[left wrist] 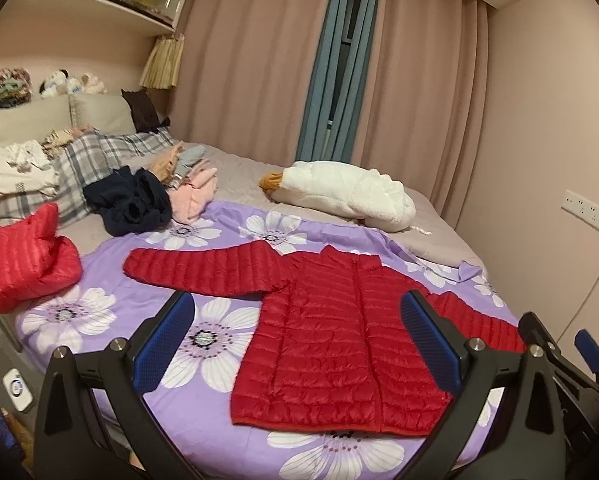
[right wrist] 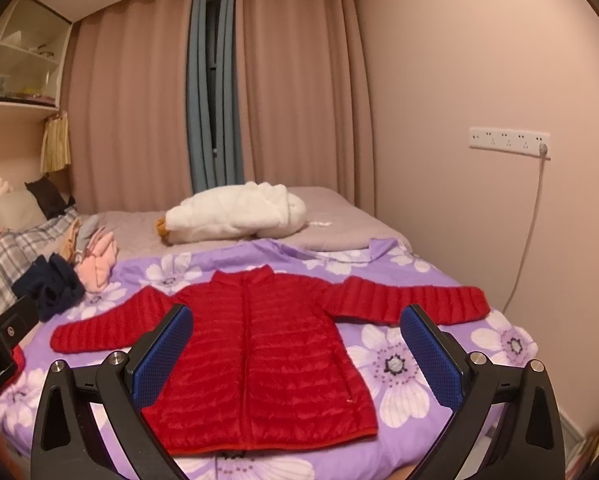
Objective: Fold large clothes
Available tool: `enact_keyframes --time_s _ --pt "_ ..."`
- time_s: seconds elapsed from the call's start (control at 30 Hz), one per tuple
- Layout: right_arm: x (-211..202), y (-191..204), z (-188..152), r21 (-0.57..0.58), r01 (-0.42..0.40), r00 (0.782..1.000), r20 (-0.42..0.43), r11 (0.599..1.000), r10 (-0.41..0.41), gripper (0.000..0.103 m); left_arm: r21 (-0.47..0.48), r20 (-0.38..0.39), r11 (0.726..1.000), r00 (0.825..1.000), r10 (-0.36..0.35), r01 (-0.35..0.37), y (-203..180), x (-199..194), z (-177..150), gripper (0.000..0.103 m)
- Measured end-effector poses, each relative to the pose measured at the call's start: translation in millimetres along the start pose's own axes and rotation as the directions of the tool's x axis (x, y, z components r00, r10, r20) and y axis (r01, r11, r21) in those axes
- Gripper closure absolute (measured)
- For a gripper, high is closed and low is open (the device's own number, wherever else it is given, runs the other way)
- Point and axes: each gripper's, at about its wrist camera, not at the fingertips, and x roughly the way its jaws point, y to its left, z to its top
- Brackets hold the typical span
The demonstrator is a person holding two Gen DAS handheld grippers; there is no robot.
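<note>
Jacket flat on bedspread, beyond both grippers' spread, empty fingers.

Jacket flat on quilt, directly ahead of both grippers, sleeves out to either side. Beyond it, plush toy on bed. Ahead-left, clothes pile; second jacket far left.

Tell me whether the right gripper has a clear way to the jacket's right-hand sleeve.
Probably yes: the right gripper is open above the red jacket, and the sleeve lies flat, uncovered, on the floral sheet.
</note>
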Motion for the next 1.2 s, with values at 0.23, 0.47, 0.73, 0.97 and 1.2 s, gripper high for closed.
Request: enact_keyframes --time_s 0.23,0.47,0.73,0.97,1.2 --pt "62.2 -27.3 1.6 0.004 0.115 0.992 -0.046 0.993 -0.115 0.001 -0.059 -0.082 0.995 0.994 0.073 -0.078 30.8 105.5 22.7 0.0" --pt "166.3 -82.3 3.8 -0.087 0.296 0.945 -0.116 0.951 -0.305 0.001 -0.266 -0.303 0.964 0.95 -0.071 -0.013 96.0 267.3 15.8 0.008" --pt "254.2 -158.8 -8.3 -0.12 0.382 0.881 -0.252 0.916 -0.4 0.001 -0.462 -0.445 0.872 0.892 -0.073 -0.16 137.5 400.4 -37.3 0.022" --pt "296.8 -218.7 -36.2 -0.074 0.477 0.799 -0.378 0.876 -0.468 0.001 -0.405 -0.492 0.882 0.871 0.013 -0.242 132.4 450.5 -67.5 0.039" --pt "296.8 -304.9 -57.8 0.293 0.511 0.807 -0.489 0.808 -0.333 0.003 -0.333 -0.457 0.886 0.877 0.148 -0.323 126.5 451.6 -65.3 0.062"
